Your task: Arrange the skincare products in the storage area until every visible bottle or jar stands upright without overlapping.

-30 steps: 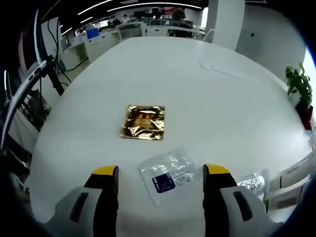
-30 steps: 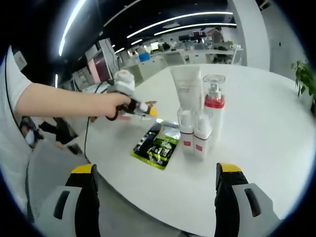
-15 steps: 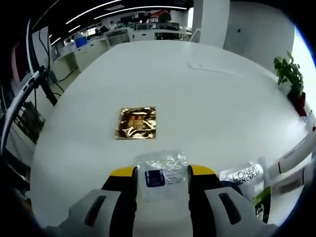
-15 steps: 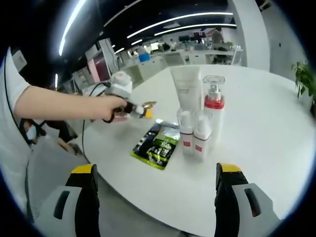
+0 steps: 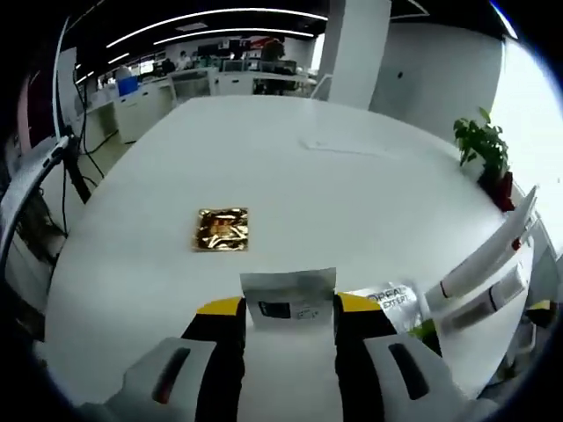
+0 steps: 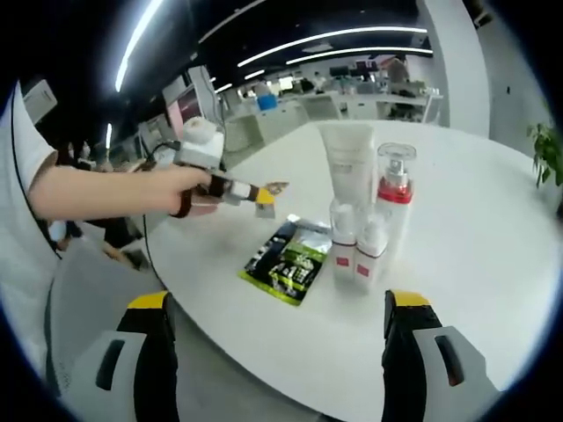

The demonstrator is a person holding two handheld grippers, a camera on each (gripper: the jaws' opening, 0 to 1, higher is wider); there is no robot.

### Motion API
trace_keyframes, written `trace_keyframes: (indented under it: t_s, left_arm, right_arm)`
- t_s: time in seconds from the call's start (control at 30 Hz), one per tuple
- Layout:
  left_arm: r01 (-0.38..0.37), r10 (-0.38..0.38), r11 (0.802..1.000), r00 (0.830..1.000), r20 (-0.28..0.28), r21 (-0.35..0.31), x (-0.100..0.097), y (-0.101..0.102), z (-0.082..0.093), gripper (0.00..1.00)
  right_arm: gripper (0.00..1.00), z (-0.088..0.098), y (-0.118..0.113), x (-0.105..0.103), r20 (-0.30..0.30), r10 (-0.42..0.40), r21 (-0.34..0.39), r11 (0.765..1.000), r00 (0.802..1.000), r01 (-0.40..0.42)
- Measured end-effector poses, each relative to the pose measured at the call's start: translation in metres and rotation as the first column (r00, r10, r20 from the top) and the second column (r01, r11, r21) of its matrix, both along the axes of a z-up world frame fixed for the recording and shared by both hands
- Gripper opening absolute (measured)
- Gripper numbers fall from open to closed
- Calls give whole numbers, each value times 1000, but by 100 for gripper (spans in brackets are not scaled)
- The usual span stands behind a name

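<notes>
Between left gripper (image 5: pixel 288 309) fingers | clear sachet (image 5: pixel 288 299) clamped | above table (image 5: pixel 308 193)

White round table (image 5: pixel 352 202), potted plant (image 5: pixel 482 149) at its far edge, office desks (image 5: pixel 211 79) beyond

In the left gripper view, the left gripper (image 5: pixel 288 308) has its yellow-tipped jaws drawn close, clamped on a clear sachet (image 5: pixel 288 297). In the right gripper view, the right gripper (image 6: pixel 288 308) has its jaws spread wide apart, gripping nothing, while the person's bare forearm (image 6: pixel 106 190) reaches across from the left, hand (image 6: pixel 195 192) wrapped around the left gripper.
</notes>
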State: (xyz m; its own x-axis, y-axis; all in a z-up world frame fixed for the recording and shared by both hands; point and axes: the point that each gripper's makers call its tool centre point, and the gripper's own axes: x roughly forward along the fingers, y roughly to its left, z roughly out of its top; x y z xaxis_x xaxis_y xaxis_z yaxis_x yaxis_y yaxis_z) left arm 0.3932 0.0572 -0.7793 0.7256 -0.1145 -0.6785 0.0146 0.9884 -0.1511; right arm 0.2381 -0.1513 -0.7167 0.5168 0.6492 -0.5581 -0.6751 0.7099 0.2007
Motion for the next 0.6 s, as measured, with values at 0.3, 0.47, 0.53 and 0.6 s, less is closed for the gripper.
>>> trace_keyframes:
  t_s: [0.3,0.47,0.53,0.6]
  left_arm:
    - [79,-72,993,994,76,-82,-21,-19,37,37]
    - [145,-133,984,984,119,-102,-41,-30,68,37]
    - [164,-149,980,980,129,-111,-45,-35,76,37]
    - [187,-169,976,974,151,-115,-52,-41,88,37]
  right_arm:
    - [97,7,32,-4,47,103,-10,995,994,-103]
    - [93,13,56,1,110,166,-29,986,980,-164]
    - [91,16,62,1,123,175,-26,985,977,-173]
    - [89,24,67,-1,140,180,-18,984,974,-179]
